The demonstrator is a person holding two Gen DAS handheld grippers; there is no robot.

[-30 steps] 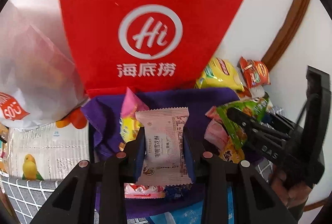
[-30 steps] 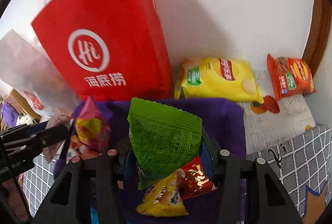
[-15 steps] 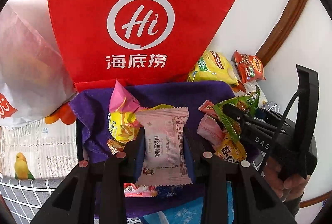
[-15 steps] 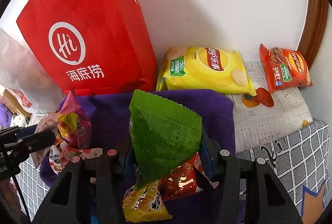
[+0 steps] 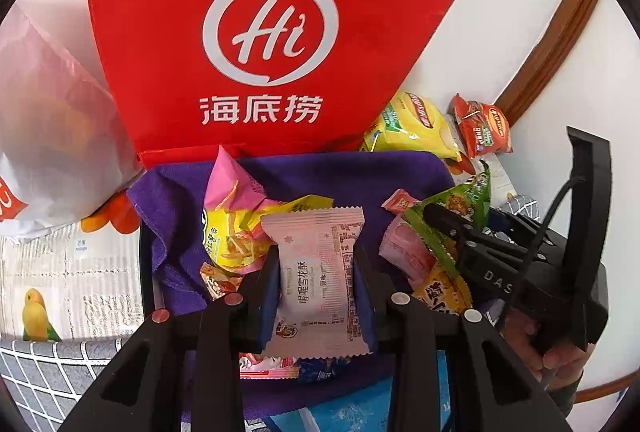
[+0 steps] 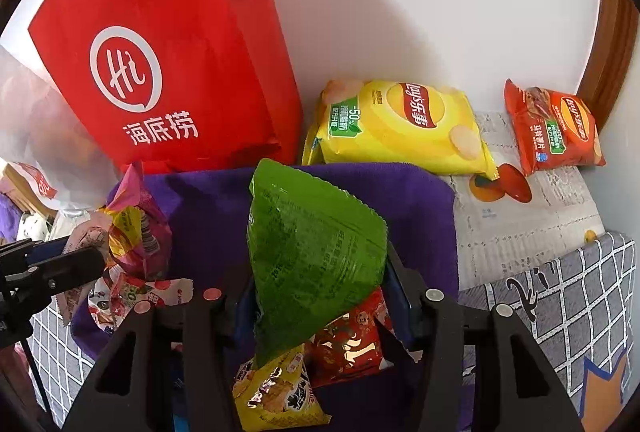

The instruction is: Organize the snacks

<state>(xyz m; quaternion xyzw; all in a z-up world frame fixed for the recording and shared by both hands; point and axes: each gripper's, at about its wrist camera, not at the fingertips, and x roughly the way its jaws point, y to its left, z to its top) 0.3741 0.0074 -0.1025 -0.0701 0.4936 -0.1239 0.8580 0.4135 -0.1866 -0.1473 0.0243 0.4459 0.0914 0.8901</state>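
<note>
The pink snack packet [image 5: 320,280] is pale pink with crimped ends and dark Chinese print, and it stands upright in the lower centre of the left wrist view, above a purple cloth [image 5: 360,184] that carries a heap of small snacks. The green snack bag [image 6: 312,256] is glossy, with fine print on its back, and it fills the centre of the right wrist view. Only the right wrist view shows clearly the yellow chip bag [image 6: 400,128] and the orange chip bag [image 6: 554,128] lying by the white wall at the upper right; only the left wrist view shows a hand [image 5: 560,356] at the lower right edge. The red paper bag [image 5: 272,32] stands behind the cloth in both. The left tongs [image 5: 318,292] are closed narrowly on the pink snack packet. The right tongs [image 6: 320,296] have just been opening a little, with the green snack bag still between the pads and touching them.
</note>
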